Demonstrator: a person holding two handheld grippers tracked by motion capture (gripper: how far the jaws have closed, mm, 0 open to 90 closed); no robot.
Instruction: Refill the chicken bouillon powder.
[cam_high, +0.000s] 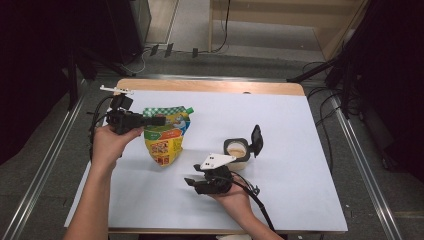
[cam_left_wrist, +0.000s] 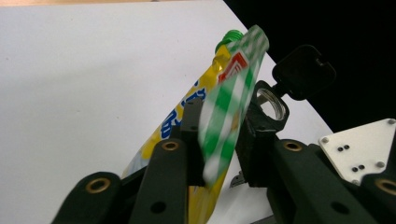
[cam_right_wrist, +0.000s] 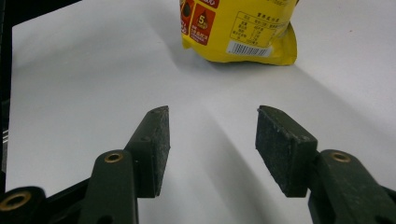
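A yellow spouted pouch (cam_high: 165, 137) with a green-and-white checked top stands upright left of the table's middle. My left gripper (cam_high: 160, 120) reaches in from the left at its top edge. In the left gripper view that checked top seam (cam_left_wrist: 229, 107) runs between the jaws of the left gripper (cam_left_wrist: 219, 140), which stand slightly apart and open around it. My right gripper (cam_high: 190, 181) hovers low in front of the pouch and points left. Its jaws (cam_right_wrist: 212, 149) are open with only bare table between them, and the pouch's bottom (cam_right_wrist: 238, 28) lies ahead.
A small jar (cam_high: 237, 150) with pale contents stands right of the pouch, its black hinged lid (cam_high: 256, 140) flipped open. The white table top (cam_high: 280, 200) has a wooden far edge. Metal rails, cables and dark stands surround the table.
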